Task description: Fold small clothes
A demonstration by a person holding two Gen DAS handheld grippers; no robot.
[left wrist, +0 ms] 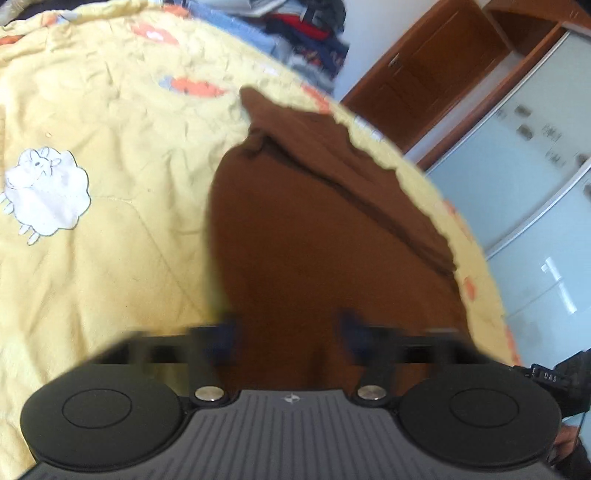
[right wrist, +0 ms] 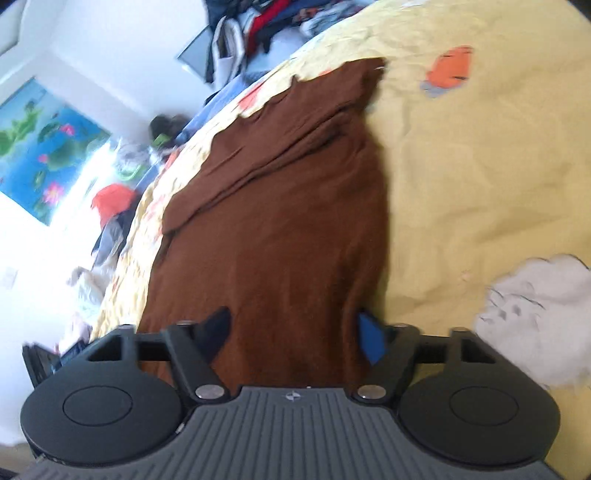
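The left gripper (left wrist: 288, 332) has its dark fingers (left wrist: 225, 334) spread, with the near edge of a soft brown knit garment (left wrist: 306, 229) lying in the gap between them; the picture is smeared there, so whether the tips pinch any cloth cannot be told, though the wide gap suggests they do not. The right gripper (right wrist: 295, 332) is likewise spread, one black finger (right wrist: 218, 326) over the brown cloth and one blue-padded finger at its right edge, with the garment (right wrist: 280, 229) passing between them and no clamp visible.

The garment lies stretched away from both grippers on a pale yellow quilted bed cover printed with white sheep and orange shapes (left wrist: 110, 155), its far end bunched into loose folds near the edge of the bed. A heap of mixed clothes (right wrist: 258, 22) sits beyond the bed's far side.

The cloth looks light, limp and a little stretchy; it should drape and sag from any single hold and slide easily on the cover. The likely best holds are the two near corners or hem edges, one per gripper, pinched through all the layers so the fold carries over evenly.
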